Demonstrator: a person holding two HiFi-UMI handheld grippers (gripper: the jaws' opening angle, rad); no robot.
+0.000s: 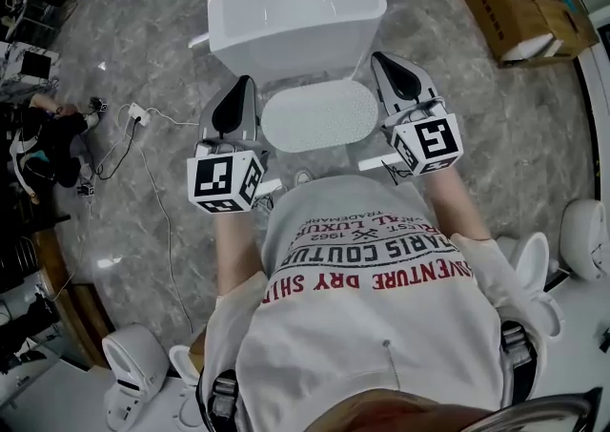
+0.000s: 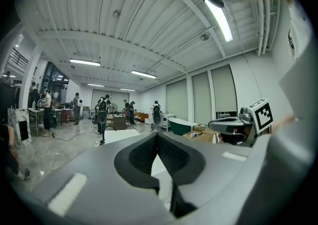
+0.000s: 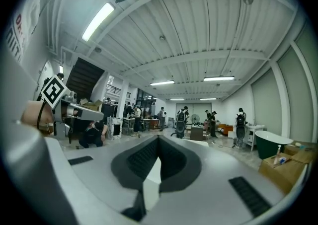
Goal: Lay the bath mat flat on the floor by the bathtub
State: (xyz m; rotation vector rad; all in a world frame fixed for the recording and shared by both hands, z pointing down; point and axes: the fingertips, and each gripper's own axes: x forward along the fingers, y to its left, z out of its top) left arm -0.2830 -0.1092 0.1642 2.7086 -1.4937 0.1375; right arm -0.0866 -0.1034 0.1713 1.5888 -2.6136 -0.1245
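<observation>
Bath mat, pale and oval, lay flat on the floor just in front of the white bathtub, its far edge close under the tub's wall. The bathtub's far end was cut off by the top of the head view, and the person's printed shirt hid the floor on the near side of the mat. Left tongs hung at the mat's left end and right tongs at its right end, both closed tip to tip on nothing. Only the head view showed the mat. The left gripper view looked level across a hall past the closed left tongs, with the other tool's marker cube beside them. The right gripper view showed the right tongs likewise shut. A pale strip behind each pair's tips could not be made out.
</observation>
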